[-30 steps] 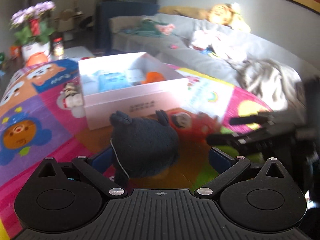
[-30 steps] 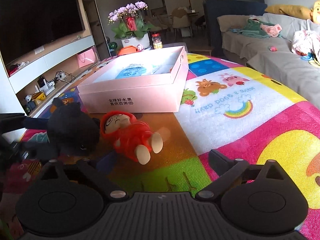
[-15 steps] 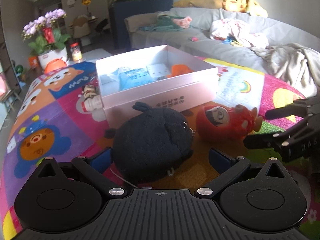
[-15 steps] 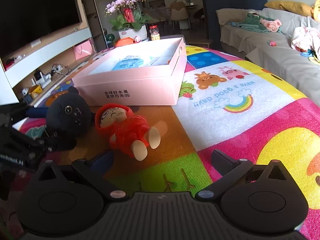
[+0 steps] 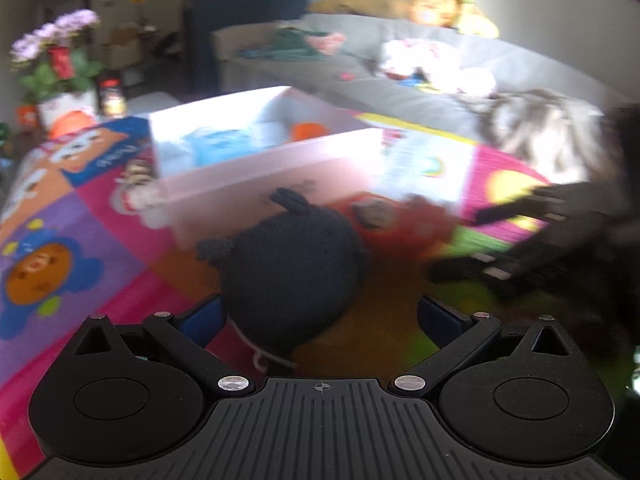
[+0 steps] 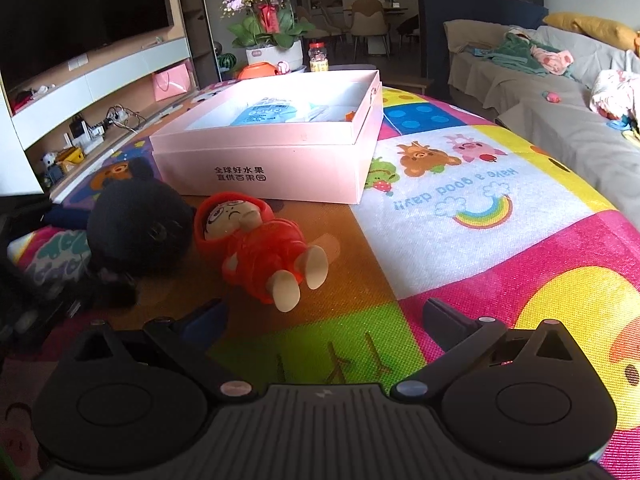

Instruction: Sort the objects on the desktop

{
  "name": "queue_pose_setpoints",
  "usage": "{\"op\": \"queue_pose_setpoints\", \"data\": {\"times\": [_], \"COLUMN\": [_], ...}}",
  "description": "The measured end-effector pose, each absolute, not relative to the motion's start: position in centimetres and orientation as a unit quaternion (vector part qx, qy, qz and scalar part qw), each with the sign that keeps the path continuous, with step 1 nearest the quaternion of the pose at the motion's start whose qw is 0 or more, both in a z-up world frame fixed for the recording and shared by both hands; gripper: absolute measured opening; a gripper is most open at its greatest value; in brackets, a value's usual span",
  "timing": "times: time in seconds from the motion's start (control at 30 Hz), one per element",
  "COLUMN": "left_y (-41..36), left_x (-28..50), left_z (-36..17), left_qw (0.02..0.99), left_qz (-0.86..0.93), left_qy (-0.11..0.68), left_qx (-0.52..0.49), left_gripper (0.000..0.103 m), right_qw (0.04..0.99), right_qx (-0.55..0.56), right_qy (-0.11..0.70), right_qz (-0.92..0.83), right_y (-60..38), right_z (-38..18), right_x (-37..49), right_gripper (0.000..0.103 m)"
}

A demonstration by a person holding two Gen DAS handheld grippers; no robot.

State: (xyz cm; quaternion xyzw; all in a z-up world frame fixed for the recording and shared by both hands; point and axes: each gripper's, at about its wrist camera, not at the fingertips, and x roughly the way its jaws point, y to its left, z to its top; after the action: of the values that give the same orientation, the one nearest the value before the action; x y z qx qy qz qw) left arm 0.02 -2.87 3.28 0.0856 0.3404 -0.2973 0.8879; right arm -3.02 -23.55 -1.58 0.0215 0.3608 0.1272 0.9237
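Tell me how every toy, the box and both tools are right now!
Pink box: open, no lid on, packets inside.
Black plush: on the mat, between the left tool's open fingers, not squeezed.
Red doll: lying on its back, feet toward the right tool.
Left tool: open.
Right tool: open, empty, just short of the doll.
Play mat: spread flat under everything.

On the mat (image 6: 460, 240), the box (image 6: 280, 160) sits behind 2 toys: the plush (image 6: 136, 232) on the left, touching the doll (image 6: 256, 244) on its right. A packet (image 6: 266, 111) lies in the box. The sofa (image 6: 560, 120) stands right of the mat.
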Motion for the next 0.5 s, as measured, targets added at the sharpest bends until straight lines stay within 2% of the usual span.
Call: {"op": "queue_pose_setpoints", "data": {"times": [0.17, 0.33, 0.5], "left_y": [-2.5, -4.1, -5.9], "left_x": [-2.7, -1.5, 1.0], "left_z": [4.6, 3.5, 1.7], "left_qw": [0.866, 0.904, 0.907], "left_qz": [-0.371, -0.268, -0.255], "left_qy": [0.324, 0.283, 0.279], "left_qx": [0.085, 0.177, 0.185], "left_gripper": [0.103, 0.103, 0.103], "right_qw": [0.924, 0.924, 0.925], "right_qx": [0.027, 0.031, 0.032], "right_qy": [0.359, 0.358, 0.357], "right_qz": [0.128, 0.128, 0.127], "right_y": [-23.7, -23.8, -23.8], "right_z": [-1.5, -1.5, -1.5], "right_x": [-3.0, -3.0, -3.0], "right_gripper": [0.103, 0.103, 0.103]}}
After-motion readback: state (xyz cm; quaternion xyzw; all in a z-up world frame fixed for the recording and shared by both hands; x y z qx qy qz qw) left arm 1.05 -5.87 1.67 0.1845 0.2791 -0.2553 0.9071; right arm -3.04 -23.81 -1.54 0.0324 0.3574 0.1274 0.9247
